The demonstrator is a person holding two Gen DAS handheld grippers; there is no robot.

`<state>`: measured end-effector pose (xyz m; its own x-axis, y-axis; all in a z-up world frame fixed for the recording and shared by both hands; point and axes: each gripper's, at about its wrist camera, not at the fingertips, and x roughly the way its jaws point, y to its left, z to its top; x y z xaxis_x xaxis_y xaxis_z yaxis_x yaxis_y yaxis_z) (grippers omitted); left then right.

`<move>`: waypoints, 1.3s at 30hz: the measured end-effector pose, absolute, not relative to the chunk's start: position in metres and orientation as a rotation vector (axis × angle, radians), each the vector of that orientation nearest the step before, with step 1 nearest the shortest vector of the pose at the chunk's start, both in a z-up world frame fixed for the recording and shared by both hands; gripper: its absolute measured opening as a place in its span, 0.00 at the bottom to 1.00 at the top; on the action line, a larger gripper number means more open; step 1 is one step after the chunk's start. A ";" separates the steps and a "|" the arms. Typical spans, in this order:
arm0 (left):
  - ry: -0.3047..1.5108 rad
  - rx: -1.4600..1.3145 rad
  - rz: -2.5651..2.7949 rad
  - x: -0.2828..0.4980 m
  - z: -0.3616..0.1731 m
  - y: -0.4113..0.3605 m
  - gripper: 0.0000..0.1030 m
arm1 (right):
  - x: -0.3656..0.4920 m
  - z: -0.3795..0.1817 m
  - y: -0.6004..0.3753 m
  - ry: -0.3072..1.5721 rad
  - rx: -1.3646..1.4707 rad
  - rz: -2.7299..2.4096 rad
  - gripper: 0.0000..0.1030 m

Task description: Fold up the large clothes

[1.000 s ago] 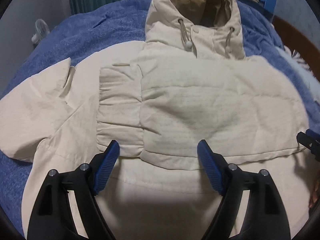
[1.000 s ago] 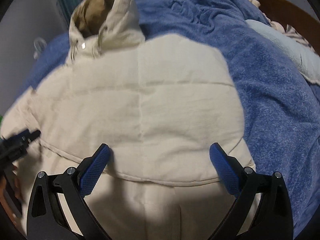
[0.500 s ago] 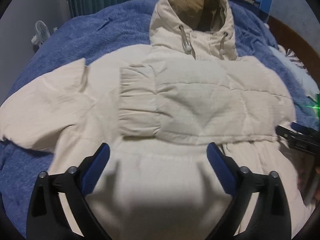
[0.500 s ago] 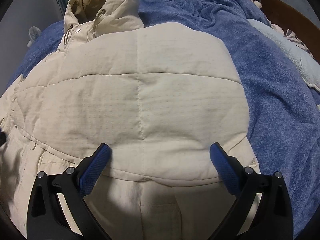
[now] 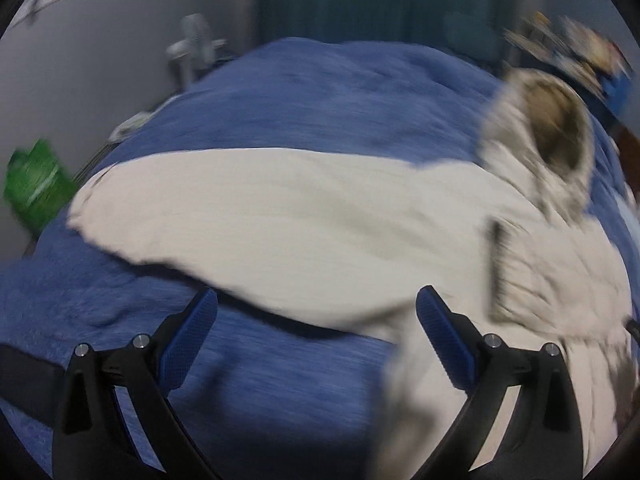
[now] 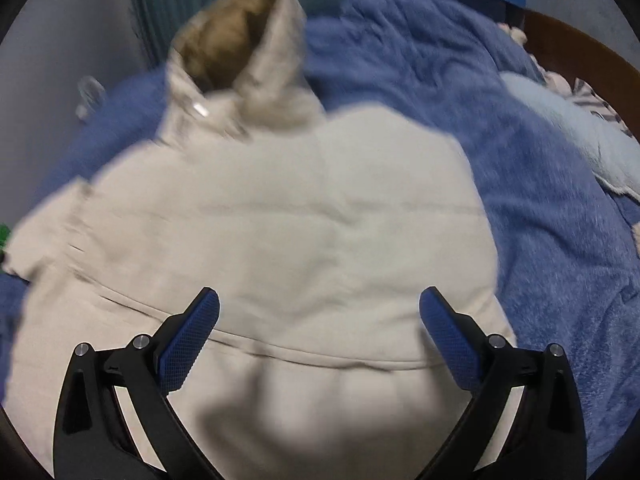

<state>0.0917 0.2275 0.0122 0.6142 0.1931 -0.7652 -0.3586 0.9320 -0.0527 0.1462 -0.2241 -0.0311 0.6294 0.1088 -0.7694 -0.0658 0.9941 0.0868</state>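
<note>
Left gripper, jaws apart and empty, has swung left to the unfolded sleeve of the jacket; right gripper likewise gapes.

Motion blur smears the whole left wrist view: the jacket loses its quilting, its hood is fuzzy, and a green object at the left edge is unreadable. The right wrist view is softer too; the jacket's lower hem is cut off by the frame bottom
</note>
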 end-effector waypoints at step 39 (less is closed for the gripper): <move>0.398 -0.311 0.219 0.109 0.093 0.271 0.08 | 0.138 -0.033 -0.182 0.838 -0.040 0.189 0.94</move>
<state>0.1094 0.2710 0.0930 0.8992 0.1480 -0.4117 -0.2687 0.9294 -0.2528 0.1383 -0.1824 -0.0330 0.6530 0.1503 -0.7423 -0.1822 0.9825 0.0387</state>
